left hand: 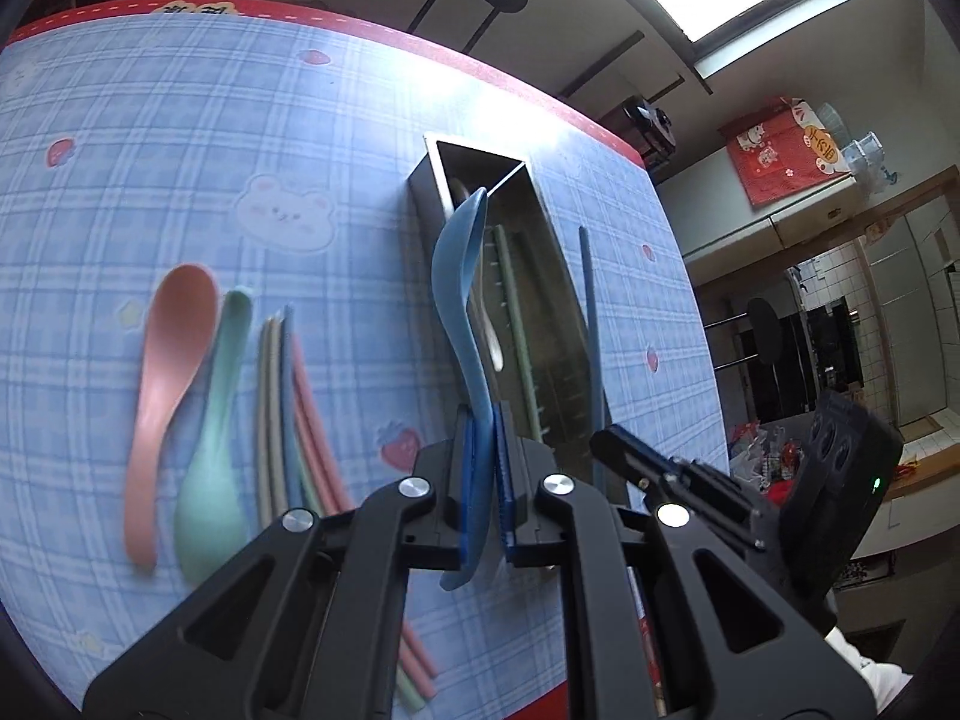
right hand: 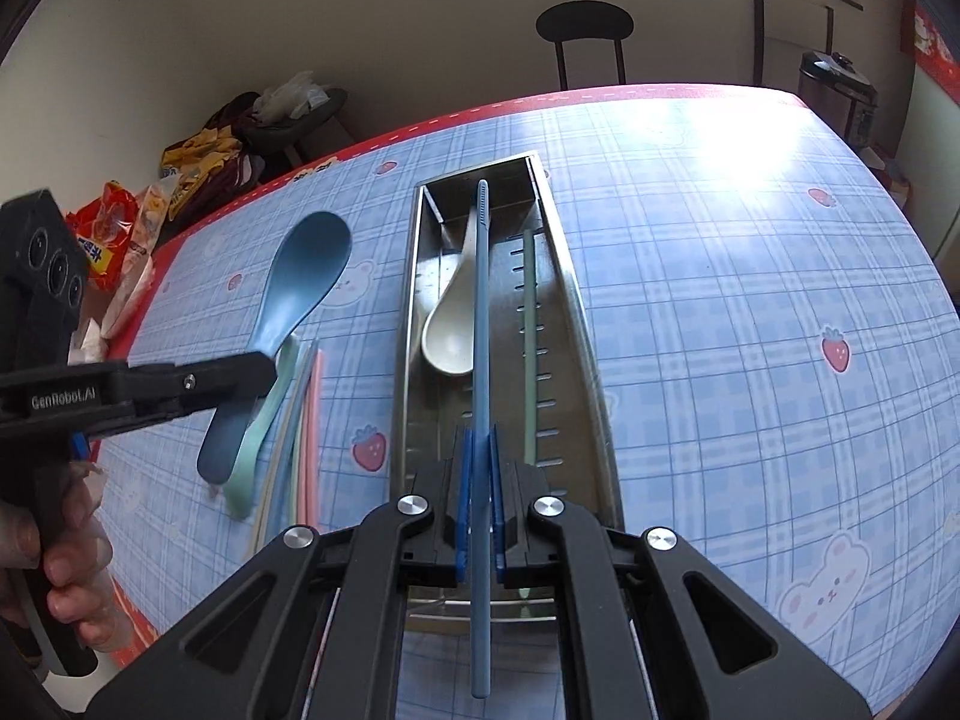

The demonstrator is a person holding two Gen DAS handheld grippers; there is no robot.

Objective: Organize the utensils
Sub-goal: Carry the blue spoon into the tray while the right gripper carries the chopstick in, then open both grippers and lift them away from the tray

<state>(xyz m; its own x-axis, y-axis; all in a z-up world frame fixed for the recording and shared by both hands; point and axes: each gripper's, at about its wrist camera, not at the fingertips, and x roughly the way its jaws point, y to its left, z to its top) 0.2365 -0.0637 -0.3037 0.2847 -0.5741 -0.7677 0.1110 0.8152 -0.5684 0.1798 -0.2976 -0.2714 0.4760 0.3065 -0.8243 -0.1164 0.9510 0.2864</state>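
Two pieces already lie in the tray (right hand: 414, 324): a white spoon (right hand: 447, 336) against its left wall and a green chopstick (right hand: 529, 336) along its right side. Two more are in my jaws, so I judge the job somewhere short of half done.

Farthest left of the tray, flat on the cloth (left hand: 180, 150), is the pink spoon (left hand: 165, 396). Next toward the tray is the mint spoon (left hand: 213, 450), touching the pink one. Closer again sits a bundle of chopsticks (left hand: 294, 420), beige, blue, green and pink; I cannot count them exactly. All of that is untouched and left to move.

Then my left gripper (left hand: 483, 480), jaws pressed on the handle of the blue spoon (left hand: 459, 276). From the left camera the bowl points toward the tray's far end; the right camera shows the spoon lifted and left of the tray, above the pile. It is not in yet.

My right gripper (right hand: 478, 480) pinches a blue chopstick (right hand: 481, 330) partway along its length, jaws tight on it. The stick runs lengthwise over the tray's middle, between white spoon and green chopstick, tip near the far wall. I cannot tell whether it touches the floor of the tray.

Left, by my guess: lower both, then fetch the pile.
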